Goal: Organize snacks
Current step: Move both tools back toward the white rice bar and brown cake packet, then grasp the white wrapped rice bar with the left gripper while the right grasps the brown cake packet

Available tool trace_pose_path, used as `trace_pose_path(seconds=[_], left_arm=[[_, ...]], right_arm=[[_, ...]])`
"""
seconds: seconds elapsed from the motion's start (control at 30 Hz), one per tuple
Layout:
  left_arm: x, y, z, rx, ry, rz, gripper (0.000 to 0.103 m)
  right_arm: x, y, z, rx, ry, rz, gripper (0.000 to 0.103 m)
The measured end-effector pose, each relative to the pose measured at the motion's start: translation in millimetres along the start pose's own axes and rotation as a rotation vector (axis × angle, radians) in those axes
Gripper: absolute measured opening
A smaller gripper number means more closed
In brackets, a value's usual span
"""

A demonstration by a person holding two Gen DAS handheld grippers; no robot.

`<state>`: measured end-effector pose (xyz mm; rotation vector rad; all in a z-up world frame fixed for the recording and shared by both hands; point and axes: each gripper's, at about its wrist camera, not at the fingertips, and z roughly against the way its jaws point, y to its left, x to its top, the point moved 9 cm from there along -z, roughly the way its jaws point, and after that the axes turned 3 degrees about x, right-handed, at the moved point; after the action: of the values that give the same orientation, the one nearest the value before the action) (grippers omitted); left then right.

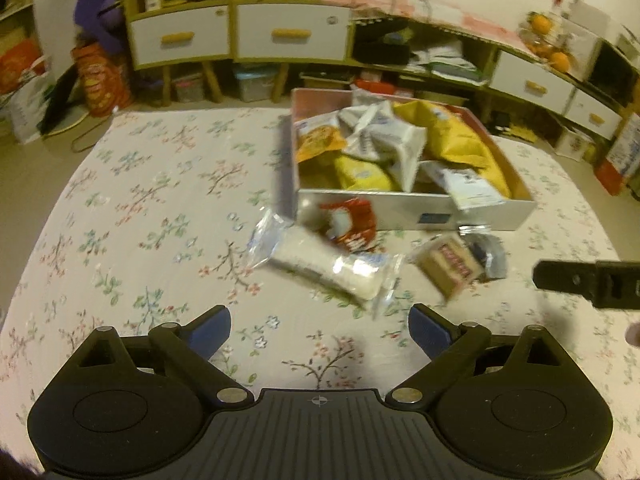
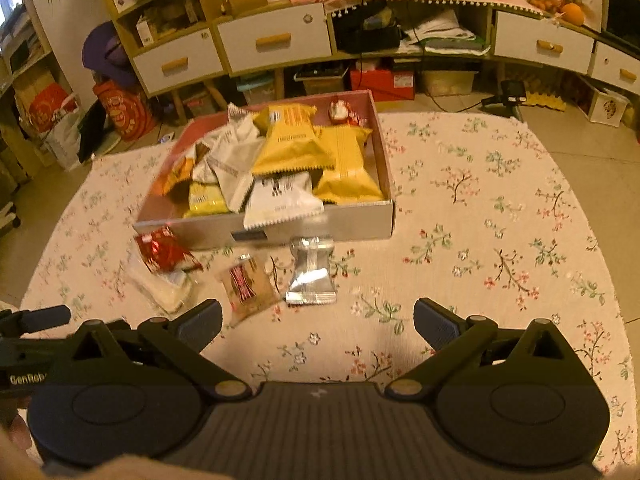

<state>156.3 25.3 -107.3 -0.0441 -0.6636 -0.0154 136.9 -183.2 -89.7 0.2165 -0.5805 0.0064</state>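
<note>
Most of the snacks are already piled in the box (image 2: 352,220), which sits toward the far edge of the surface (image 2: 500,240): yellow bags (image 2: 296,140), white packs (image 2: 280,196), an orange one on the left side. It's stuffed, one white pack hanging over the front wall.

Four are left out, lying in a row on the cloth just in front of the box: a red pack (image 2: 166,250), partly on top of a clear pack (image 1: 328,266), then a brown bar (image 2: 250,284) and a silver pack (image 2: 312,276) closest to the middle. So I'd guess it's well past halfway.

Both tools hang low over the near edge, pointed at that row. Left tool (image 1: 320,330) is spread wide with nothing in it, lined up roughly on the clear pack. Right tool (image 2: 318,322) is just as wide and empty too, with the silver pack right ahead.
</note>
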Motion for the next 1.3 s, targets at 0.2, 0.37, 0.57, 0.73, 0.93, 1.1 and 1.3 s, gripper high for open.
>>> trace_pose_path(seconds=[0.2, 0.37, 0.57, 0.73, 0.93, 1.1, 1.3], left_arm=[[-1, -3, -17, 0.017, -0.031, 0.05, 0.097], [13, -11, -32, 0.024, -0.052, 0.092, 0.097], [19, -13, -52, 0.026, -0.031, 0.178, 0.095], [17, -13, -62, 0.023, -0.002, 0.22, 0.083], [16, -12, -62, -0.037, 0.017, 0.17, 0.039], [14, -4, -60, -0.103, 0.051, 0.173, 0.028], [8, 5, -56, -0.157, 0.088, 0.13, 0.025]], right_arm=[[-7, 5, -10, 0.001, -0.007, 0.103, 0.102], [-9, 10, -19, 0.023, -0.026, 0.218, 0.095], [-5, 20, -24, 0.115, -0.04, 0.238, 0.083], [-5, 41, -26, 0.184, -0.055, 0.288, 0.076], [-5, 52, -41, 0.174, -0.035, 0.319, 0.058], [-5, 51, -49, 0.137, -0.03, 0.301, 0.044], [-8, 52, -52, 0.108, -0.027, 0.328, 0.032]])
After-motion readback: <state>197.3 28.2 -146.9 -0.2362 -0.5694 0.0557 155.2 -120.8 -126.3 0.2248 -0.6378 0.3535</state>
